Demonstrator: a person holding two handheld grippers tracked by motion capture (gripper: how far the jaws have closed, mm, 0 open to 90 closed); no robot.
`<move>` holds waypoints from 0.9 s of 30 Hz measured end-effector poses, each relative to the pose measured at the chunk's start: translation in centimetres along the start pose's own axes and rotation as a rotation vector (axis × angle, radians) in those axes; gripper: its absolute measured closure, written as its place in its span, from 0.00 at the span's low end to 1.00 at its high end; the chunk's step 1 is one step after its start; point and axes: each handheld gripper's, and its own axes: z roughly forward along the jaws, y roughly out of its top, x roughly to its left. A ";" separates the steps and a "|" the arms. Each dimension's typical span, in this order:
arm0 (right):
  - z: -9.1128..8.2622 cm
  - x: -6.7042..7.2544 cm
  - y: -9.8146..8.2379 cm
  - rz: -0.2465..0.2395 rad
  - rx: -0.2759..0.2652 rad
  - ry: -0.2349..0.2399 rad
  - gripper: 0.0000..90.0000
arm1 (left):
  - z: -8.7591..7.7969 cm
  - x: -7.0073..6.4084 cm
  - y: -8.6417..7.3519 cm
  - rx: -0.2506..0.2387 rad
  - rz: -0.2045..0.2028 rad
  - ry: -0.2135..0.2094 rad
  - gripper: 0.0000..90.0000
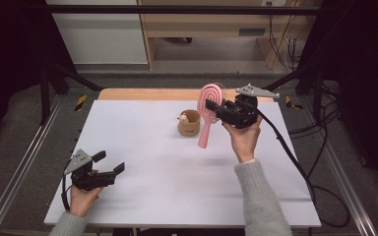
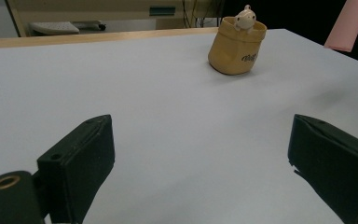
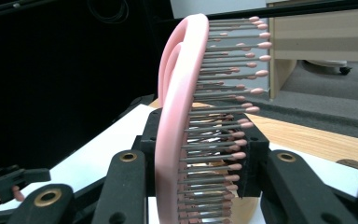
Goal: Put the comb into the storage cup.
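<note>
White table [image 1: 142, 162], dark surround. Right gripper [image 1: 215, 109] at upper centre-right, jaws pinching pink hairbrush [image 1: 208, 105] by head, lifted beside tan cup [image 1: 189, 123]. Left gripper [image 1: 109, 163] lower left, jaws spread, empty. Likely step: carrying brush; next probably lower handle into cup.

Glossy pink plastic hairbrush [image 1: 208, 109], matt white table [image 1: 142, 162], smooth tan pot [image 1: 189, 123].

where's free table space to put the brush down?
Bare: the wide stretch between the left gripper and the tan cup, plus the near edge ahead of the right sleeve. Crowded: around the cup, where the pink hairbrush hangs in the right gripper.
</note>
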 end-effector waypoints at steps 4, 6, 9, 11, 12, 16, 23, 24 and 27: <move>0.5 -0.3 0.1 0.002 -0.001 -0.013 0.71 | 0.0 0.0 0.0 -0.001 0.004 0.000 0.08; 0.7 -0.5 0.2 0.004 -0.003 -0.022 0.71 | 0.0 0.0 0.0 -0.001 0.005 0.001 0.08; 1.0 -0.7 0.4 0.006 -0.005 -0.031 0.71 | 0.0 0.1 0.0 -0.005 0.002 0.001 0.08; 1.1 -0.8 0.5 0.008 -0.008 -0.035 0.71 | 0.0 0.1 -0.1 -0.005 0.002 0.003 0.08; 1.2 -0.8 0.6 0.012 -0.008 -0.038 0.71 | 0.0 0.1 -0.1 -0.003 0.003 0.002 0.08; 1.6 -1.1 0.9 0.013 -0.009 -0.053 0.71 | 0.0 0.2 -0.1 -0.002 0.005 0.001 0.08; 2.5 -1.5 1.3 0.016 -0.004 -0.063 0.71 | 0.0 0.3 -0.2 0.001 0.005 0.003 0.08; 2.7 -1.5 1.3 0.015 -0.004 -0.065 0.71 | 0.0 0.3 -0.2 0.002 0.005 0.003 0.08; 3.1 -1.6 1.6 0.014 -0.010 -0.072 0.71 | 0.1 0.4 -0.2 0.003 0.003 0.002 0.08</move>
